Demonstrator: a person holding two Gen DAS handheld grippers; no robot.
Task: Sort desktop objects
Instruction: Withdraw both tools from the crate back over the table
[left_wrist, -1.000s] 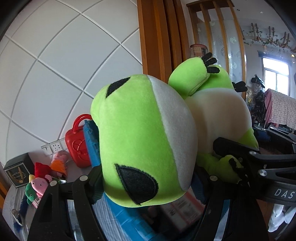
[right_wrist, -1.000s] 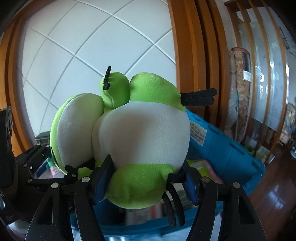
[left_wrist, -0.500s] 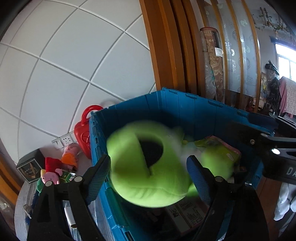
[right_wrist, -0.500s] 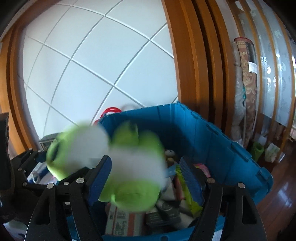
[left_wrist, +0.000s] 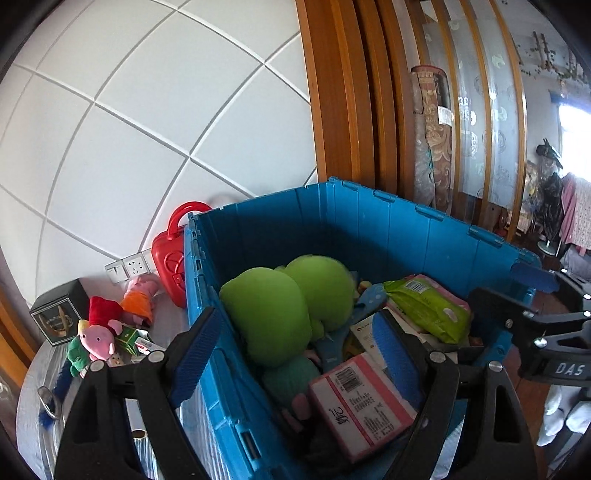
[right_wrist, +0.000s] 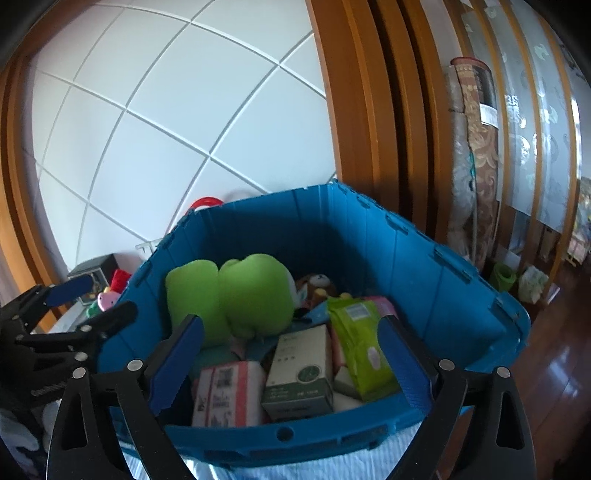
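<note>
Both tools hang tilted down over the blue bin (right_wrist: 476, 310), side by side. The left tool (left_wrist: 295, 354), at the lower middle of its frame, stands released with nothing between its blue pads. The right tool (right_wrist: 291, 354) has just been opening and is likewise empty. The green plush frog (left_wrist: 288, 306) lies inside the bin at its left side, beside a green wipes pack (right_wrist: 358, 343) and boxes.

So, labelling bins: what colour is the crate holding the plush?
Blue; the crate shows best in the right wrist view, green plush inside.
</note>
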